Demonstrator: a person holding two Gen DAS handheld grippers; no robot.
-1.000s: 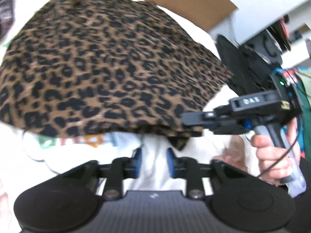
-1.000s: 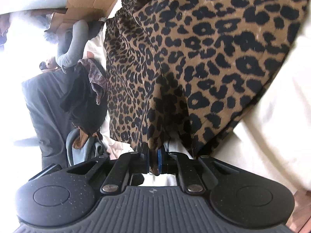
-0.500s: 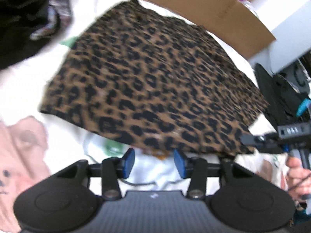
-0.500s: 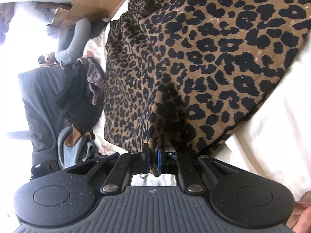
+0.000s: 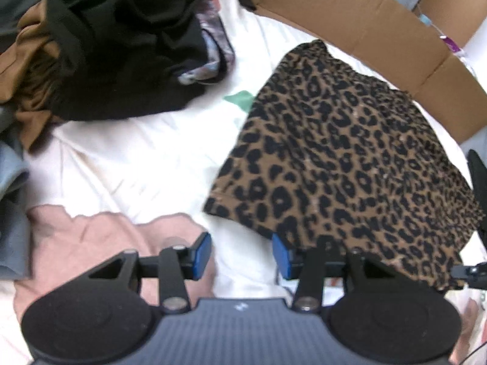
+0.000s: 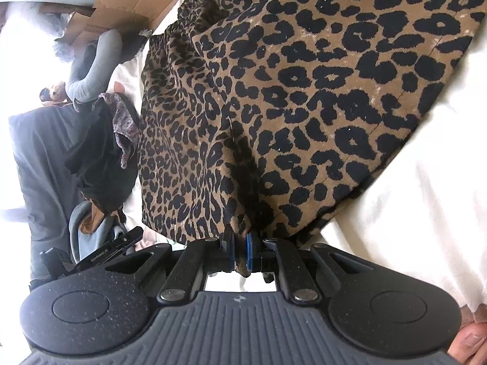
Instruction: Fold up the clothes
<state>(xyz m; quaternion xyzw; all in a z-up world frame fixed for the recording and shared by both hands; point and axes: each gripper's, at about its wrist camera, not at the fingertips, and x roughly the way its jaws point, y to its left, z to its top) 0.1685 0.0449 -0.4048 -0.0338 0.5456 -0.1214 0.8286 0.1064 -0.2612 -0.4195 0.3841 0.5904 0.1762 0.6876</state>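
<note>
Leopard-print skirt [image 5: 344, 158], one, spread on a white bed sheet [image 5: 137, 158] for folding.
Its near hem is pinched in the closed right claw [image 6: 240, 254], judged to anchor that corner. The left claw [image 5: 242, 254], jaws parted and empty, is poised at the skirt's 7 o'clock corner. Also listed: one cardboard box [image 5: 359, 21] at 12 o'clock, one pile of dark clothes [image 5: 121, 51] at 10 o'clock, one pink garment [image 5: 91, 243].

A white sheet [image 5: 146, 158] covers the surface, creased and bearing a green printed patch [image 5: 240, 99]. On it lie a folded leopard-print garment [image 5: 344, 158] to the right, a pink garment [image 5: 91, 243] at the near left, and a heap of black [image 5: 121, 48], brown [image 5: 30, 60] and patterned clothes [image 5: 210, 48] at the far left. Flattened cardboard [image 5: 365, 21] borders the far edge
</note>
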